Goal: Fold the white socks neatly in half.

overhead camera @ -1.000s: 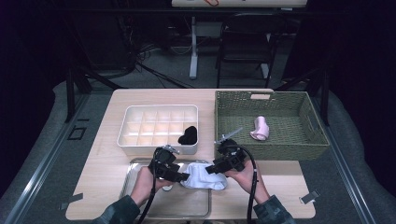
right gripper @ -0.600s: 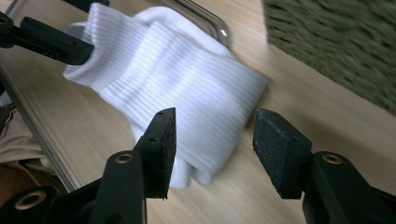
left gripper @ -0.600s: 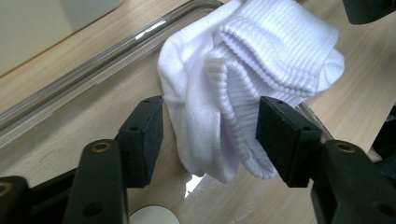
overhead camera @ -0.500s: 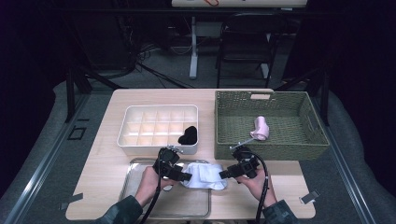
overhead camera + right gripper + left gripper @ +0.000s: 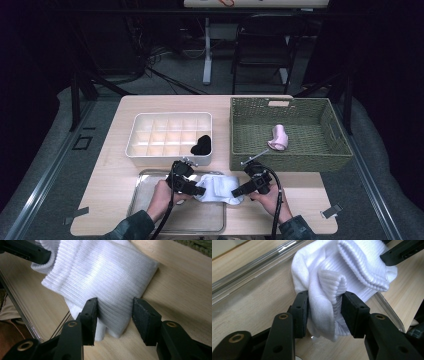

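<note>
A white ribbed sock (image 5: pixel 217 189) lies bunched at the right rim of a metal tray (image 5: pixel 150 210), partly on the wooden table. My left gripper (image 5: pixel 197 189) comes at it from the left. In the left gripper view its jaws have just been closing, and the pads press on a raised fold of the sock (image 5: pixel 352 267), so the left gripper (image 5: pixel 324 312) is shut on it. My right gripper (image 5: pixel 235 192) stands at the sock's right end. Its jaws have also been closing and straddle a corner of the sock (image 5: pixel 105 272). The right-hand pad (image 5: pixel 145 320) stands just off the cloth, leaving the right gripper (image 5: pixel 113 315) open.
A white compartment box (image 5: pixel 150 150) behind the tray holds a black sock (image 5: pixel 202 145) in a right-hand cell. A green wicker basket (image 5: pixel 290 160) at the right holds a pink sock (image 5: pixel 278 137). Bare table runs along the front right.
My right gripper has come down and slid right to the sock's right end. The left gripper has stayed put at the left end, and the sock now lies more bunched between them.
</note>
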Available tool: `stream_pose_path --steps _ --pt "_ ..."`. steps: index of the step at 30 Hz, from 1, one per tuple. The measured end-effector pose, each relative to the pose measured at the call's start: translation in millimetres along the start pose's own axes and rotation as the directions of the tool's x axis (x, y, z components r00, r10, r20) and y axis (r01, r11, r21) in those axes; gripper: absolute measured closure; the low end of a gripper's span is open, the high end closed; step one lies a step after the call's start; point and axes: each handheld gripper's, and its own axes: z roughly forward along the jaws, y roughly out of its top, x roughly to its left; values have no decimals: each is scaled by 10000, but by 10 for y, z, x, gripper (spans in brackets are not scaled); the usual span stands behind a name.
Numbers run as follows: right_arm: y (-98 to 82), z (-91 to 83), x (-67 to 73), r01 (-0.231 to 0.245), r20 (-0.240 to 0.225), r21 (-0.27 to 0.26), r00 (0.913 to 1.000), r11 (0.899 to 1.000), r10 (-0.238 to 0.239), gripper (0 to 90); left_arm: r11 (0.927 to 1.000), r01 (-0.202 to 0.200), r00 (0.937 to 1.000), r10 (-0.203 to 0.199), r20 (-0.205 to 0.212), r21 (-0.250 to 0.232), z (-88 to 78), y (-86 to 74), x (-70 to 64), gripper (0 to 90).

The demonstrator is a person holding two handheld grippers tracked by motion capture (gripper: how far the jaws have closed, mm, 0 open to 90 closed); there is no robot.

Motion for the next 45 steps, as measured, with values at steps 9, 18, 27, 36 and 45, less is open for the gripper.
stream_pose_path --steps 9,18,27,36,45 --pt "6 31 42 134 12 49 9999 9999 -134 761 9999 -111 9999 111 5 -28 12 -13 1 673" --pt "13 -87 85 575 7 -85 9983 9983 -575 806 9994 -330 9995 330 -2 -54 15 -24 -1 737" --pt "11 -140 111 649 84 -277 9979 9975 -647 829 9990 -447 9990 446 -80 -98 19 -28 -27 747" --pt "19 -229 176 986 213 -554 9950 9936 -975 839 9994 -293 9995 295 104 -206 11 -33 -2 749" --pt "26 -264 227 1157 149 -687 9933 9909 -1149 839 9994 -185 9997 191 181 -289 11 -36 5 748"
